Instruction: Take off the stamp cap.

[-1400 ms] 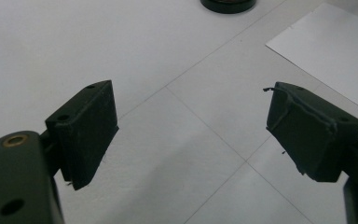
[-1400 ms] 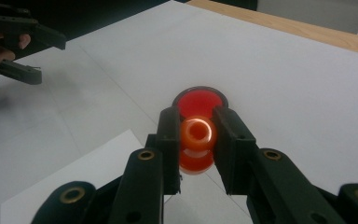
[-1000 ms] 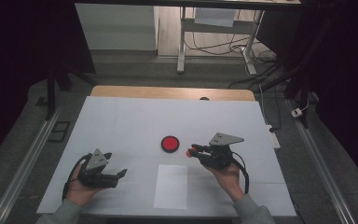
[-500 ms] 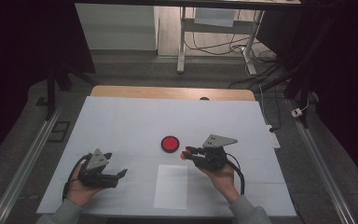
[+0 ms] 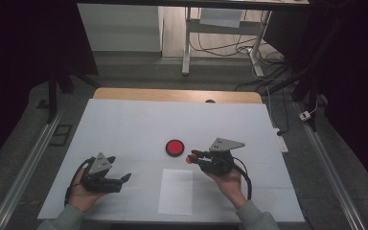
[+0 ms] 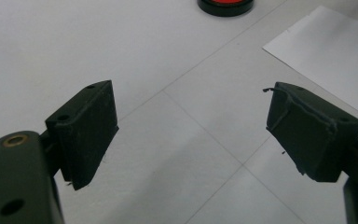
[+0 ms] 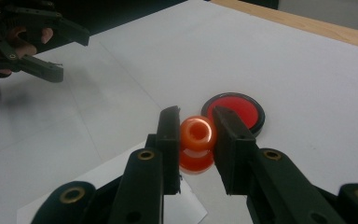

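Near the middle of the white tabletop (image 5: 124, 124), my right gripper (image 7: 195, 135) is clenched on a small orange ring (image 7: 196, 133), holding it just above the surface beside the red disc with its black rim (image 5: 175, 147). Toward the front left corner, my left gripper (image 5: 117, 180) hangs with its jaws spread wide and nothing between them. A white paper sheet (image 5: 176, 190) lies at the front edge between my hands.

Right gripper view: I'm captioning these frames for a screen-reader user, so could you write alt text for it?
The right gripper is shut on an orange bead, held just above the white table. Just beyond it a red disc with a black rim lies flat on the table. At upper left, farther off, a hand holds the left gripper, jaws open.
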{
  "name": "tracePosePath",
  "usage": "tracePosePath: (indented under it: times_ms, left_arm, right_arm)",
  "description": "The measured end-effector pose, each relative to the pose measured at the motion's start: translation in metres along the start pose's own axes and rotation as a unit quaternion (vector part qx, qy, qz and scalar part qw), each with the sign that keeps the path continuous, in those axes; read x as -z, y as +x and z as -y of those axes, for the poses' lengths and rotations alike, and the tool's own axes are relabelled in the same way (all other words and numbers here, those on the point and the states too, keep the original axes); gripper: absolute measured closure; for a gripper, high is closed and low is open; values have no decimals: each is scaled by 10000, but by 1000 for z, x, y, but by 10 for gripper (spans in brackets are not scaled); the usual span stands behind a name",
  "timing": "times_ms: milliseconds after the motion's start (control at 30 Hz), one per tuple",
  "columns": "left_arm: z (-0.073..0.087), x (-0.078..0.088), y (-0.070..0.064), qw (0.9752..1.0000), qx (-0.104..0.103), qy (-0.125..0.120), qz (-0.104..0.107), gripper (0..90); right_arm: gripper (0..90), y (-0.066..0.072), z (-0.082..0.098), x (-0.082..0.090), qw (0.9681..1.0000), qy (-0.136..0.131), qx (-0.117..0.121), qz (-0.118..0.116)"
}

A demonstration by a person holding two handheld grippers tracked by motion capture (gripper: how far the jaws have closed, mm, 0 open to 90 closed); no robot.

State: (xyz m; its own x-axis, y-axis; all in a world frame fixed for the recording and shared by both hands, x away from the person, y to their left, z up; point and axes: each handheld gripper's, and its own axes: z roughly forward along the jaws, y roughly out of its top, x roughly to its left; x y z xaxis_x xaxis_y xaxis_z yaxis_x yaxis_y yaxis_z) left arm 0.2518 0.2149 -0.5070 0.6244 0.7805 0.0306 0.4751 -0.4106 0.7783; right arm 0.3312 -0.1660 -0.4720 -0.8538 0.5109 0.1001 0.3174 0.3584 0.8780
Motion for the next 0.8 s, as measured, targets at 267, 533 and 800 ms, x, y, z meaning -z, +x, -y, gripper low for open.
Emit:
tracePosePath:
  times_ms: [267,533,800]
  left_arm:
    - [-22,-9,-13,9996,-217,-86,174,163]
    - [-31,-17,-19,9991,-323,-63,275,174]
    - [-34,-20,-19,9990,-342,-71,270,174]
  right_arm:
    - [719,1,-1,0,10000,-25,6,-17]
    - [719,0,-2,1,10000,-71,-12,-20]
    - [719,1,-2,0,10000,-29,10,-32]
